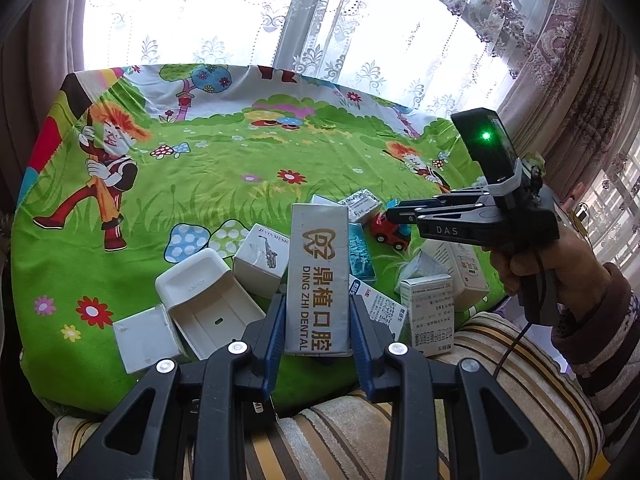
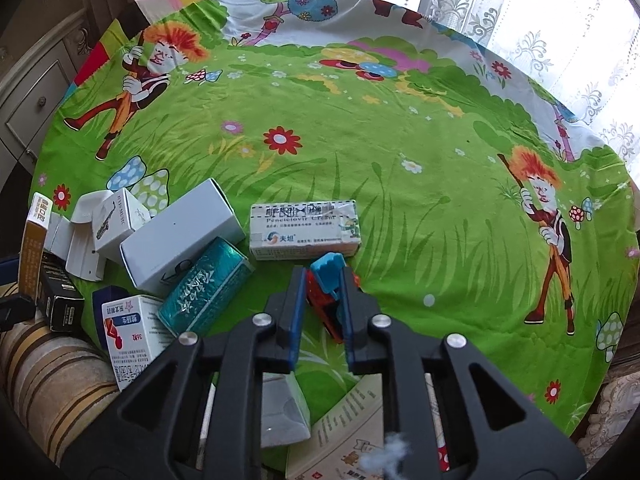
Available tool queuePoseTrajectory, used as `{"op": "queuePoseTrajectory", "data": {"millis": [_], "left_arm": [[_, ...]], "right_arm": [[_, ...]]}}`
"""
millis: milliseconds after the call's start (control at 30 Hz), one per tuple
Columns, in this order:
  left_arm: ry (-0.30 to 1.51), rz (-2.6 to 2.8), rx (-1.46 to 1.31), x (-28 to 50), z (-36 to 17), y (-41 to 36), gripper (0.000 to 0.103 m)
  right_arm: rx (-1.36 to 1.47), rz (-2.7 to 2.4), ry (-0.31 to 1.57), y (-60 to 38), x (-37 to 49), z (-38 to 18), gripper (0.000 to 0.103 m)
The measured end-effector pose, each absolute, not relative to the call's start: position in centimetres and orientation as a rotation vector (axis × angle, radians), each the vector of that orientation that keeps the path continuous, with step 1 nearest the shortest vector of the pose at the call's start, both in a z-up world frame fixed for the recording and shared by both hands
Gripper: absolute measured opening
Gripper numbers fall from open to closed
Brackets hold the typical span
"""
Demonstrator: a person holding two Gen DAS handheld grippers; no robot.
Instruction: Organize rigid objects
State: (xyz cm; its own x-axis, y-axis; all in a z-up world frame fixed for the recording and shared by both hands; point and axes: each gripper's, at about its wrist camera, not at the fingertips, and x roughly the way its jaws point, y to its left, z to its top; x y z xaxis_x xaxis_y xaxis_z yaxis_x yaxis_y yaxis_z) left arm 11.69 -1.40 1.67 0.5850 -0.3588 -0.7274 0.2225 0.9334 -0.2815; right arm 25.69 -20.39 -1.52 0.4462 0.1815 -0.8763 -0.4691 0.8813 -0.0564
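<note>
My left gripper (image 1: 317,312) is shut on a tall grey "Ding Zhi Dental" box (image 1: 319,268), held upright above the box pile. My right gripper (image 2: 323,280) is shut on a red and blue toy car (image 2: 326,292) just over the green cloth. In the left wrist view the right gripper (image 1: 394,213) shows at the right with the red toy car (image 1: 390,232) at its tips. Several boxes lie near the front edge: a saxophone box (image 1: 262,262), a white open tray (image 1: 208,304), a teal box (image 2: 206,290), a Penciclovir cream box (image 2: 304,229).
A round table carries a green cartoon cloth (image 2: 400,152). A striped cushion (image 1: 400,432) lies along the near edge. Lace curtains (image 1: 240,12) hang behind. A drawer cabinet (image 2: 36,100) stands at the left. Black boxes (image 2: 60,300) sit at the pile's left.
</note>
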Motion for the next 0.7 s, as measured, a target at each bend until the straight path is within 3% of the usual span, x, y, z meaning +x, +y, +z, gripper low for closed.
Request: {"op": "queuePoseTrajectory", "data": {"millis": [67,233,300,333,700], "left_arm": [[0.884,-0.340,-0.167,11.7,1.7,-1.4,0.032],[0.885,-0.339,-0.168,11.7,1.6,-1.4,0.032],[0.885,-0.339,-0.169,11.7,1.6,-1.4,0.032],[0.885,-0.339,-0.170,11.7,1.7,-1.4,0.032],[0.873,-0.332,-0.165,11.5,1.9,-1.3,0.032]], "right_arm": [[-0.315,0.405,1.025,-20.4,25.8,-1.5,0.036],[-0.319,0.405,1.014,-20.3,26.5,-1.8,0.037],[-0.313,0.402,1.026,-20.4,26.7,-2.1,0.033],[-0.308,0.400,1.024,-20.4,26.7,-2.1,0.024],[-0.267,0.383,0.986,-21.3,26.1,0.4,0.024]]}}
